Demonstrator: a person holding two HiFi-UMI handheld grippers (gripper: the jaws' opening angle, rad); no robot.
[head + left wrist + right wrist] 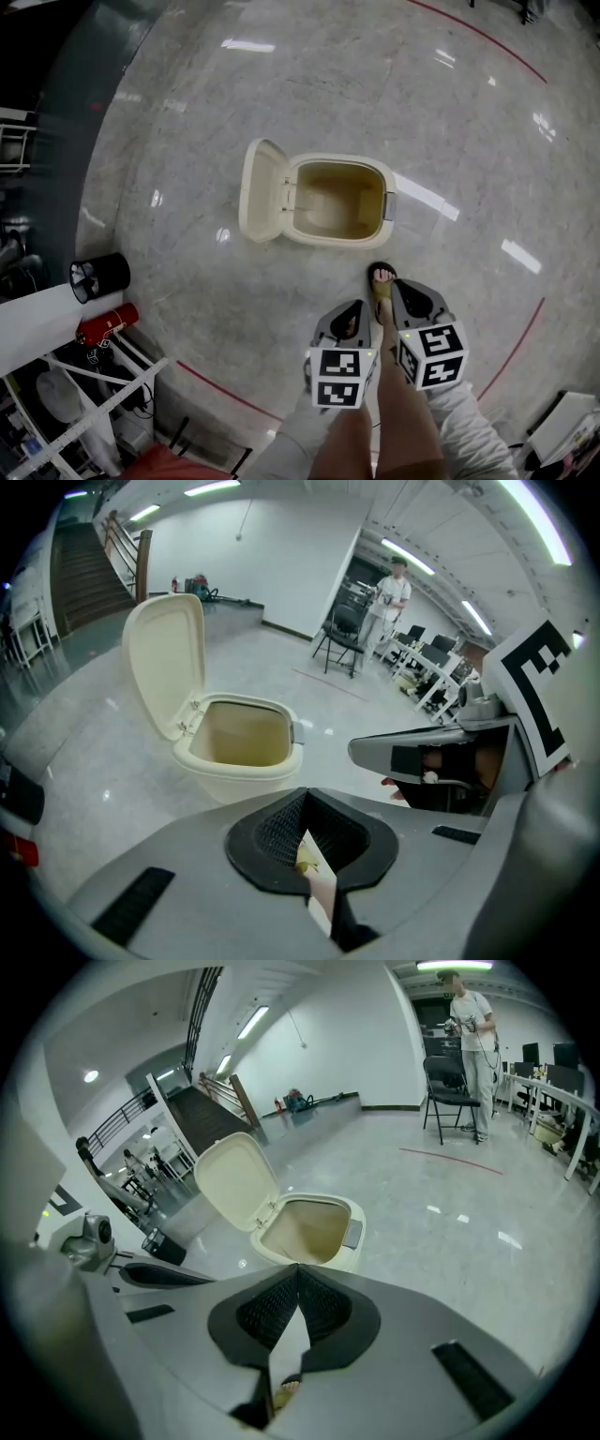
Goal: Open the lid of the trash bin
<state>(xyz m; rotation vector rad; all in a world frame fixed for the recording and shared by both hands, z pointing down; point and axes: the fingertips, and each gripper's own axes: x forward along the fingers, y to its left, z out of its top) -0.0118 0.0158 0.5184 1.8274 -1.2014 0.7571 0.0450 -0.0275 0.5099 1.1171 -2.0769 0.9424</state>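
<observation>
A cream trash bin (339, 202) stands on the polished floor with its lid (262, 190) swung up and back on the left side; the inside looks empty. Both grippers hang near the person's legs, short of the bin and touching nothing. My left gripper (348, 321) is shut, and so is my right gripper (413, 302) beside it. In the left gripper view the shut jaws (305, 797) point at the bin (242, 750) and its raised lid (167, 663). The right gripper view shows the same bin (309, 1232) and lid (234, 1180) beyond the closed jaws (298, 1277).
A sandalled foot (382, 278) stands just in front of the bin. A black round fan-like object (98, 277), a red cylinder (108, 323) and a white rack (84, 403) sit at the left. Far off, a person (469, 1016) stands by a chair (448, 1091).
</observation>
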